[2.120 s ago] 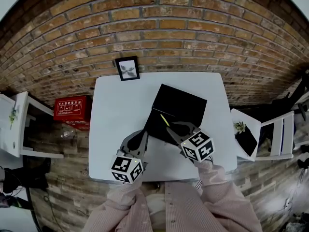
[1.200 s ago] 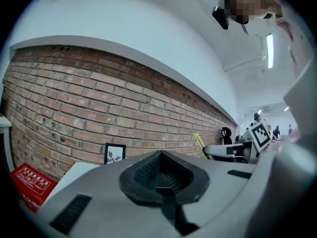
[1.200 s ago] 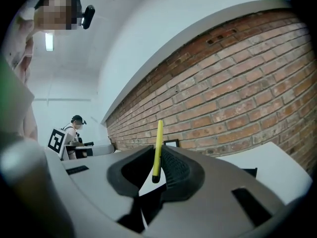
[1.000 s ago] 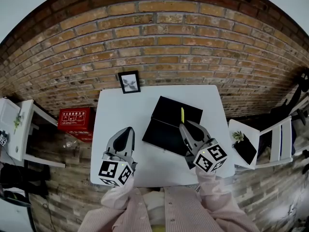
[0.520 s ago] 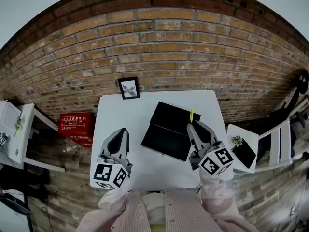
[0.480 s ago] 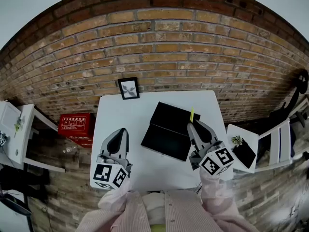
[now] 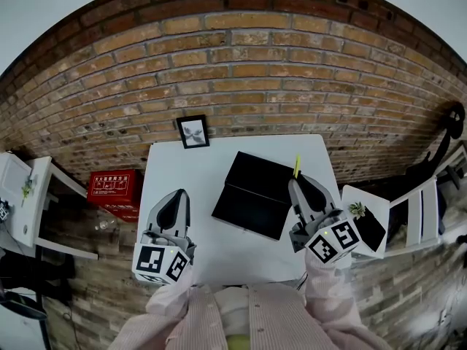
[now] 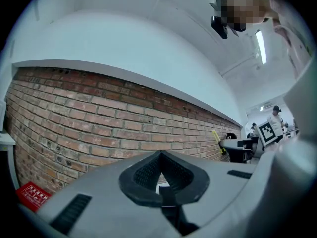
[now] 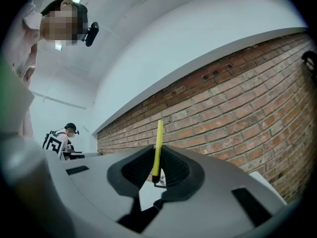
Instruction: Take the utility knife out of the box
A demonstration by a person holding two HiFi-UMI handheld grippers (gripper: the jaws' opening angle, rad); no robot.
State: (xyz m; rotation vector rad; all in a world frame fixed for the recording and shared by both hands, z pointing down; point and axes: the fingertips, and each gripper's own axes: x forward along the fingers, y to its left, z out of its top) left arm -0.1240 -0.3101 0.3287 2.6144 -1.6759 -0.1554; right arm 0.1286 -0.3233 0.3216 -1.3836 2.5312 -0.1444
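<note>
Bright even light, heavy fisheye edge distortion.

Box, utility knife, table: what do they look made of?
Box: matte black, flat hinged panels with no glare, likely card or covered board; can't tell for sure.
Utility knife: slim yellow body, even colour, looks plastic; dark lower end unclear.
Table: smooth white top, probably laminate or painted board.

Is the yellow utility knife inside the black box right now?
No, the right gripper holds the utility knife clamped between its jaws, lifted outside the black box.
</note>
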